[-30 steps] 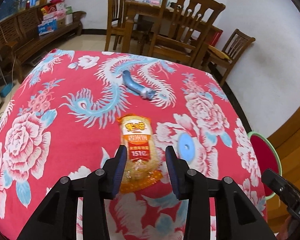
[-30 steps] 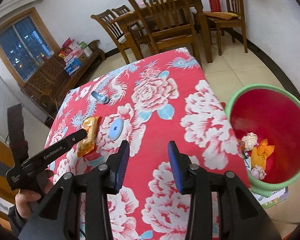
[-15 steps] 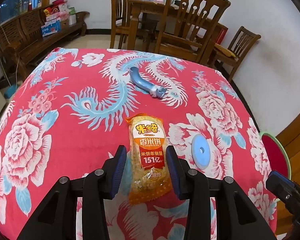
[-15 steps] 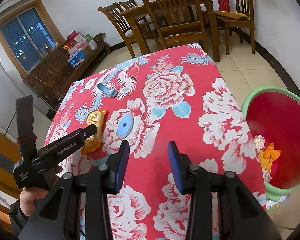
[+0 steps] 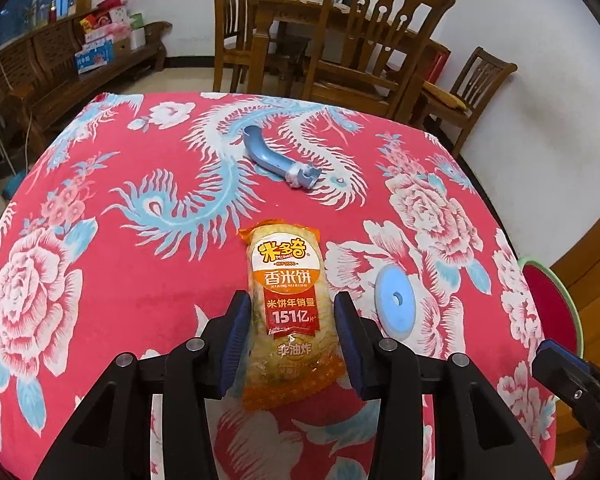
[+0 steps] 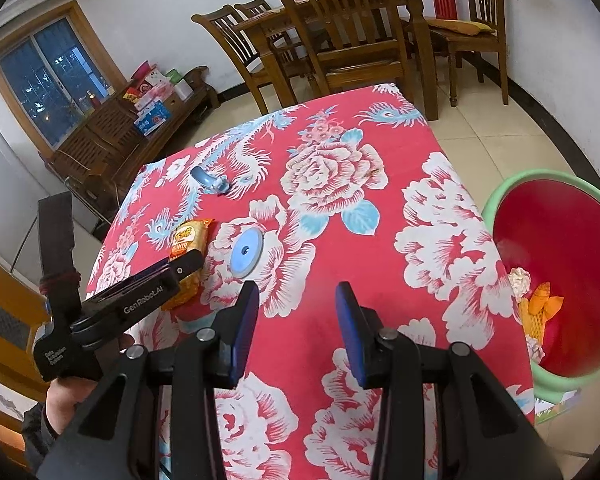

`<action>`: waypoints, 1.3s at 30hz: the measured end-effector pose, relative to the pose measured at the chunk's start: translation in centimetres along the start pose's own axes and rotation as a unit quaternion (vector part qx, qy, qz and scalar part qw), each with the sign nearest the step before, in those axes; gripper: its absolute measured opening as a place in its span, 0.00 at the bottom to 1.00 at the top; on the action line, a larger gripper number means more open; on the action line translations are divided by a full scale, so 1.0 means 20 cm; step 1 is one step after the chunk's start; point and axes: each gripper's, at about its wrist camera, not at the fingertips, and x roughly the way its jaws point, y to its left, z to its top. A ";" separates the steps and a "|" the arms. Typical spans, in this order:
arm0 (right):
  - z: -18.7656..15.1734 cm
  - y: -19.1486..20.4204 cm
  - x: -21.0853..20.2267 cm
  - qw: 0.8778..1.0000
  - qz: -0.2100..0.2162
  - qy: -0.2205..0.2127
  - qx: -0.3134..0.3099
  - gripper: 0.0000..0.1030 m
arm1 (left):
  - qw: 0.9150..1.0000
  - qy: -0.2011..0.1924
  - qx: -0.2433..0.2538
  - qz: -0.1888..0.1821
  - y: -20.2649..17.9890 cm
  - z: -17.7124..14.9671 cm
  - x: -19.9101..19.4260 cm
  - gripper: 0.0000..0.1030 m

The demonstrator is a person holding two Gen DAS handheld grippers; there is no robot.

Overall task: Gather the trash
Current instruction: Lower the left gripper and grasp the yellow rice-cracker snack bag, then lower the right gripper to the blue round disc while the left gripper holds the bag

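Both left gripper (image 5: 288, 336) jaws straddle the snack packet (image 5: 290, 312), unclosed

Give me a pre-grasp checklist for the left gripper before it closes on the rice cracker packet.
1. Left gripper open: ok.
2. Rice cracker packet between its fingers: ok.
3. Pads touching the packet: cannot tell.
4. Blue disc outside the fingers: ok.
5. Right gripper open, holding nothing, apart from the packet: ok.
6. Red bin has room beside the table: ok.
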 end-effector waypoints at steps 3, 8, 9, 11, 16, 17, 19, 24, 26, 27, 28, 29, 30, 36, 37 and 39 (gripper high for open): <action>0.00 0.00 0.00 1.000 0.002 0.001 0.000 0.41 | 1.000 -0.001 -0.004 -0.002 0.01 0.00 0.01 0.42; -0.01 0.00 0.01 1.000 0.003 0.003 -0.003 0.41 | 1.000 -0.001 -0.009 -0.008 0.02 0.00 0.00 0.39; 0.00 0.00 0.01 1.000 0.003 0.003 -0.003 0.41 | 1.000 -0.002 -0.011 -0.011 0.03 0.00 0.00 0.38; 0.00 0.01 0.01 1.000 0.003 0.003 -0.006 0.41 | 1.000 -0.007 -0.015 -0.015 0.04 0.00 -0.03 0.38; 0.02 0.06 0.04 1.000 0.005 0.007 -0.019 0.41 | 0.999 -0.021 -0.018 -0.017 0.06 -0.01 -0.12 0.38; 0.02 0.07 0.05 1.000 0.006 0.009 -0.023 0.41 | 0.999 -0.022 -0.020 -0.017 0.07 -0.01 -0.13 0.38; 0.03 0.10 0.07 0.999 0.008 0.011 -0.031 0.41 | 0.999 -0.025 -0.024 -0.015 0.10 -0.02 -0.16 0.38; 0.06 0.17 0.14 0.999 0.012 0.020 -0.049 0.41 | 0.999 -0.030 -0.031 -0.003 0.16 -0.04 -0.21 0.38; 0.07 0.20 0.18 0.998 0.014 0.025 -0.058 0.41 | 0.999 -0.032 -0.035 0.002 0.19 -0.04 -0.23 0.38; 0.07 0.22 0.19 0.998 0.015 0.027 -0.062 0.41 | 0.999 -0.033 -0.037 0.003 0.21 -0.05 -0.23 0.38; 0.07 0.24 0.21 0.997 0.017 0.028 -0.069 0.41 | 0.999 -0.033 -0.040 0.005 0.22 -0.05 -0.24 0.38; 0.08 0.26 0.24 0.997 0.018 0.031 -0.075 0.40 | 0.999 -0.034 -0.042 0.006 0.23 -0.05 -0.24 0.38; 0.08 0.28 0.26 0.996 0.020 0.034 -0.079 0.40 | 0.998 -0.034 -0.044 0.006 0.25 -0.05 -0.24 0.38; 0.07 0.35 0.43 0.993 0.011 0.065 -0.096 0.40 | 0.998 -0.034 -0.058 0.003 0.31 -0.07 -0.24 0.38; 0.07 0.36 0.46 0.993 0.008 0.068 -0.097 0.40 | 0.998 -0.034 -0.060 0.002 0.32 -0.07 -0.25 0.38; 0.07 0.38 0.47 0.992 -0.001 0.061 -0.106 0.40 | 0.997 -0.035 -0.063 0.001 0.33 -0.07 -0.25 0.38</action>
